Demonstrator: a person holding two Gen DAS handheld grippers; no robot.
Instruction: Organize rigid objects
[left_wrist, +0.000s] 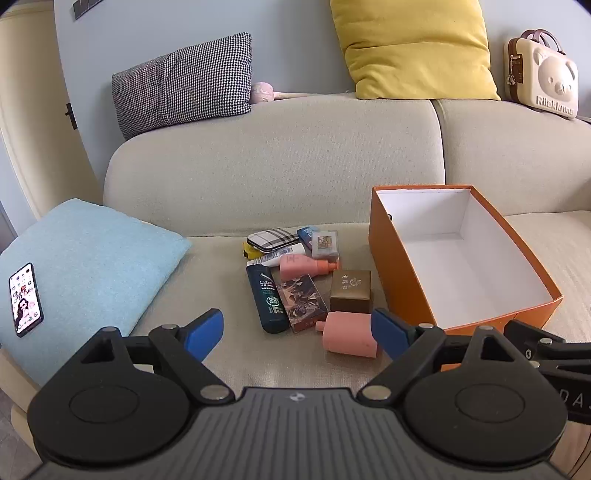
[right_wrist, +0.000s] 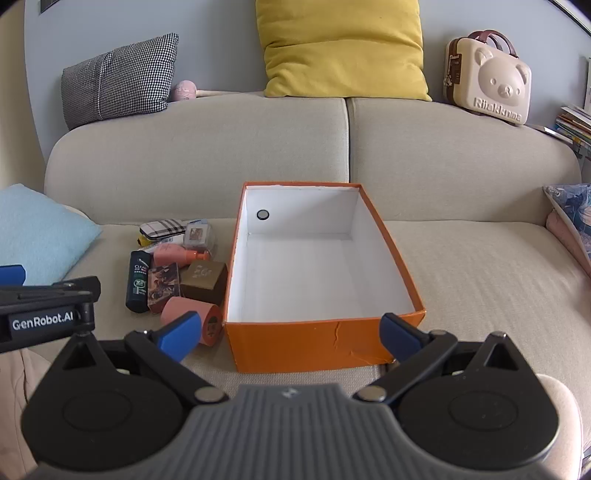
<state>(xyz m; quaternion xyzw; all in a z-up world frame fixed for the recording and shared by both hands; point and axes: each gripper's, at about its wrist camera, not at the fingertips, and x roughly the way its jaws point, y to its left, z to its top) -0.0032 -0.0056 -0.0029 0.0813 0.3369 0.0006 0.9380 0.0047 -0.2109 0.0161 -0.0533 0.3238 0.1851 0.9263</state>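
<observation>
Nearby, both grippers (left gripper, right gripper) gape empty; rectangular cardboard box sits on ribbed sofa.

A phone lies on a blue cushion beside the sofa.

Soft, even daylight fills both views with faint shadows and no glare; focus is sharp, while fisheye distortion bends edges and darkens corners.
</observation>
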